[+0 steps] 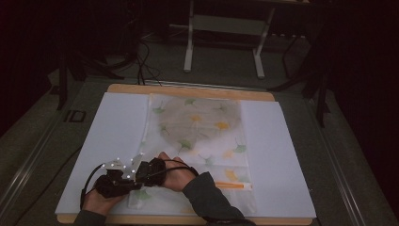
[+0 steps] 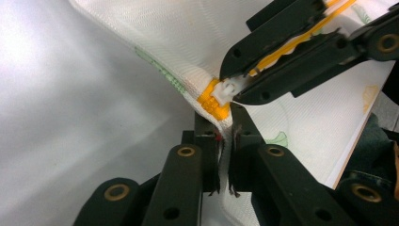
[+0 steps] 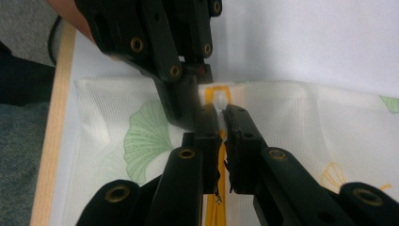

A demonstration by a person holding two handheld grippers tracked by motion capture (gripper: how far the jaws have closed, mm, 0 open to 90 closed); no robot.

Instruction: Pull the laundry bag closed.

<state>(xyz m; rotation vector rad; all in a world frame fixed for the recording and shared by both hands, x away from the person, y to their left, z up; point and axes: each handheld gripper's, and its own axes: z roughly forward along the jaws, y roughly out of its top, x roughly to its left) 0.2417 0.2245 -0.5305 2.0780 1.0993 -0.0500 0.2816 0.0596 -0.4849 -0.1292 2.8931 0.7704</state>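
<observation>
You are clenching the pouch corner (image 2: 225, 123) in the left gripper (image 2: 225, 141) while the right gripper (image 3: 222, 115) is gripping the zipper pull (image 3: 220, 101); be drawing it steadily along the zipper (image 1: 231, 185).

Pouch's (image 1: 197, 136) near corner under both hands.

Dim and underexposed from above in the high view; surroundings nearly black past the table (image 1: 188, 89), white sheet (image 1: 117, 127) greyish, colours muted; soft and slightly grainy throughout, no hard shadows. Far brighter in the left gripper view; glare washing out the white surface at left, blurred there; yellow zipper slider (image 2: 214, 101) fairly sharp. Evenly lit in the right gripper view; near jaws soft, ginkgo-print pouch (image 3: 141, 141) mildly blurred.
</observation>
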